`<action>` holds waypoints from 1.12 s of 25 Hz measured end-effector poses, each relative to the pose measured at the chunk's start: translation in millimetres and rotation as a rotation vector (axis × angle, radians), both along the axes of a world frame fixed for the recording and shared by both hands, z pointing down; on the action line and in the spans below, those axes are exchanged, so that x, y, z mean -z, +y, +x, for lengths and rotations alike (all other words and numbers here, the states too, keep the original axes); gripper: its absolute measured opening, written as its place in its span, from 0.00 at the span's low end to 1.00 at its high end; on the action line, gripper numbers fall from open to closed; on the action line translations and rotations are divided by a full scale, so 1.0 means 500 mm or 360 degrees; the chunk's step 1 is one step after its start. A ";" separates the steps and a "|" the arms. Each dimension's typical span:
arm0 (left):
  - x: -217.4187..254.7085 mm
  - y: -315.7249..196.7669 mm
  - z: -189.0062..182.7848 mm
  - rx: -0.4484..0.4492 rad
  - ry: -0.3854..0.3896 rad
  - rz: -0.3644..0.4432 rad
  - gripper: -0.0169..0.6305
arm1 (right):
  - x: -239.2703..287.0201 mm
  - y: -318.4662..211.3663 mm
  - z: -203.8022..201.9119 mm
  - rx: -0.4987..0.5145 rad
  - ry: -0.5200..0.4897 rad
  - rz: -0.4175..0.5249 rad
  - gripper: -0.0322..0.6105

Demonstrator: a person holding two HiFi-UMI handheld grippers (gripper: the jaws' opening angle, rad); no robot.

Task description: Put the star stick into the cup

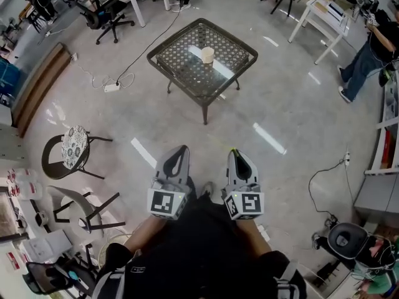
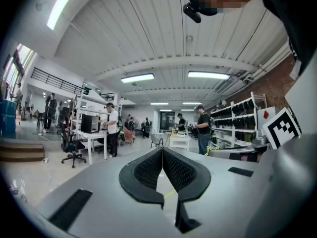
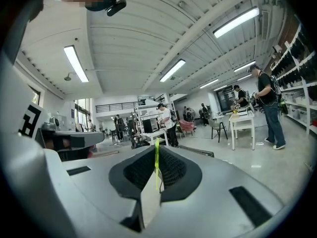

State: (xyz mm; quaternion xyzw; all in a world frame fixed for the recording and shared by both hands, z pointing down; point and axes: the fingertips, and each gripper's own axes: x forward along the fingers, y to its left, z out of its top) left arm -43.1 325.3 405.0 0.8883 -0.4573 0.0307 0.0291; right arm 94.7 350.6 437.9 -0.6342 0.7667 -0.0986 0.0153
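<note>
Right gripper (image 3: 156, 151) clamps stick (image 3: 156, 168); left gripper (image 2: 162, 155) closed, empty.
Cup (image 1: 207, 55) on table (image 1: 176, 80) well ahead; carry and drop-in not done.

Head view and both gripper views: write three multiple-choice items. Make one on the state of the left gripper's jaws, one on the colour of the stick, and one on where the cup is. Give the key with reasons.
1. How do the jaws of the left gripper stand?
A. wide apart
B. together, with nothing between them
C. shut on the cup

2. What colour is the thin stick held by the right gripper?
A. yellow-green
B. red
C. black

3. Where is the cup?
A. in the left gripper
B. on the lattice-top table
C. in the right gripper

Key:
1 B: the left gripper view shows the tips meeting with nothing clamped.
2 A: the right gripper view shows a yellow-green strip pinched between the jaws.
3 B: the head view shows it standing on the tabletop, well ahead of both grippers.
</note>
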 end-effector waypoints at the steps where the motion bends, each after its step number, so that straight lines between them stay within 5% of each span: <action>1: -0.002 -0.002 0.004 0.0015 0.0010 -0.0010 0.05 | -0.004 -0.005 0.007 0.0005 -0.0001 -0.0003 0.08; 12: -0.045 -0.116 0.014 0.0042 0.0004 -0.0068 0.05 | -0.034 -0.120 0.024 0.0030 0.0006 -0.0051 0.08; 28: -0.022 -0.488 0.006 -0.0054 0.0049 -0.0053 0.05 | -0.007 -0.482 -0.003 -0.0010 0.0096 -0.0054 0.08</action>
